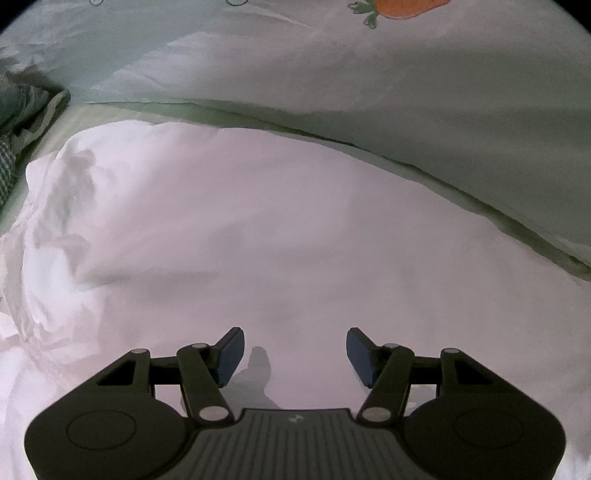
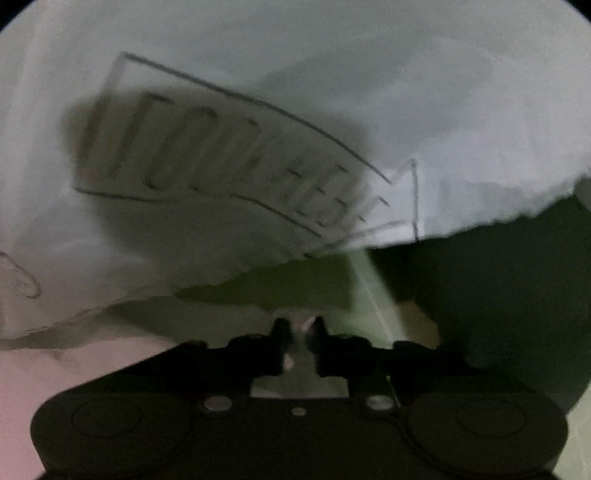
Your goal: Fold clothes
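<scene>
Hovering over a white garment [image 1: 258, 229], the left tool [image 1: 294, 354] fills the 6 o'clock edge of its own view, its two blue-padded fingers [image 1: 231, 356] spread wide apart with nothing between them. The released fingers cast a small shadow on the cloth just ahead. The white garment lies spread across the middle of that view, fairly smooth in the centre and bunched into wrinkles toward 8 and 9 o'clock. Beyond it, from 10 o'clock sweeping down to 3 o'clock, runs the edge of a pale green quilt [image 1: 406, 122] that rests on the bed sheet [image 1: 122, 110]. Near 1 o'clock, at the far rim, the quilt carries an orange carrot print [image 1: 402, 9]. At 9 o'clock a bundle of checked and striped fabric [image 1: 22, 122] sits at the side, well apart from the tool.

In the right wrist view, which is blurred, the right tool [image 2: 299, 328] sits at 6 o'clock with its fingers drawn close together, clenched on a fold of the white garment [image 2: 229, 229]. The cloth hangs lifted in front of the camera, filling the view from 9 o'clock through 12 to 2 o'clock, its lower hem ragged in outline. A printed graphic [image 2: 221, 155] of outlined letters inside a slanted frame shows on it; the words cannot be read. Below the hem, toward 4 o'clock, lies dark, shadowed green bedding [image 2: 498, 295].
</scene>
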Available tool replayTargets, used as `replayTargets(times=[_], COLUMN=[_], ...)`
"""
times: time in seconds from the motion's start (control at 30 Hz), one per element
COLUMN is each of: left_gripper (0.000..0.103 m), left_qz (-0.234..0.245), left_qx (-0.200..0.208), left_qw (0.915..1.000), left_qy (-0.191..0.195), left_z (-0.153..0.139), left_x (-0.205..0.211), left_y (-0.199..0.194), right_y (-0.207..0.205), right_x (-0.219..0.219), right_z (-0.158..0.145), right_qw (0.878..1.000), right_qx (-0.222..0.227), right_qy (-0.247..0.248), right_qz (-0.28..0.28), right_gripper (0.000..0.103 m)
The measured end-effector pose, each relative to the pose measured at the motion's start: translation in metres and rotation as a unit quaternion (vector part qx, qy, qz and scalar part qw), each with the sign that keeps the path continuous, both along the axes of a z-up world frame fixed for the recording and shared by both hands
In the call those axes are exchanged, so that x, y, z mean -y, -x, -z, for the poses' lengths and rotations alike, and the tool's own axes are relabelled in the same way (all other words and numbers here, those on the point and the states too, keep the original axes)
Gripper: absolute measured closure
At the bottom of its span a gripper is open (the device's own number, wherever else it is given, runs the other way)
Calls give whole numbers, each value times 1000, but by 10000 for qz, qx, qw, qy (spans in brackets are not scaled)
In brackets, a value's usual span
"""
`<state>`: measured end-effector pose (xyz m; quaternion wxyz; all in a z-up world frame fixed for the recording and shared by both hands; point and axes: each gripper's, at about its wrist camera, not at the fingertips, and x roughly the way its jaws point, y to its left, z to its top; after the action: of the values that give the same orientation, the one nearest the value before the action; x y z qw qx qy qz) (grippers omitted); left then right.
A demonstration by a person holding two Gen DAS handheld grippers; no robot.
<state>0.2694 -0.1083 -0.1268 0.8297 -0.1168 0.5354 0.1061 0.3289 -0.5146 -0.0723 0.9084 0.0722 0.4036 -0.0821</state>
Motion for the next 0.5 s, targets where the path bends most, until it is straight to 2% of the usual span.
replayTargets(times=[0.13, 0.2, 0.23, 0.3, 0.4, 0.5], left_gripper=[41, 41, 41, 41, 41, 41], left_qz=[51, 5, -23, -29, -65, -136], left_qx=[16, 33, 42, 100, 225, 275], left_qw=[10000, 10000, 10000, 9999, 9997, 9994], left_qy=[-10, 5, 16, 22, 34, 153], left_z=[-1, -1, -1, -4, -11, -14], left_x=[1, 1, 0, -1, -3, -4], left_y=[-3, -4, -4, -3, 0, 4], right_y=[4, -6, -13, -16, 17, 72], right_x=[7, 11, 11, 11, 16, 18], right_z=[-34, -29, -21, -6, -10, -13], right_qw=[9955, 9951, 9964, 9972, 9925, 9848], right_qx=[806, 686, 459, 135, 472, 690], right_qy=[51, -160, -162, -156, -543, -834], right_qz=[502, 699, 692, 721, 989, 1360], right_gripper=[96, 95, 93, 83, 64, 61])
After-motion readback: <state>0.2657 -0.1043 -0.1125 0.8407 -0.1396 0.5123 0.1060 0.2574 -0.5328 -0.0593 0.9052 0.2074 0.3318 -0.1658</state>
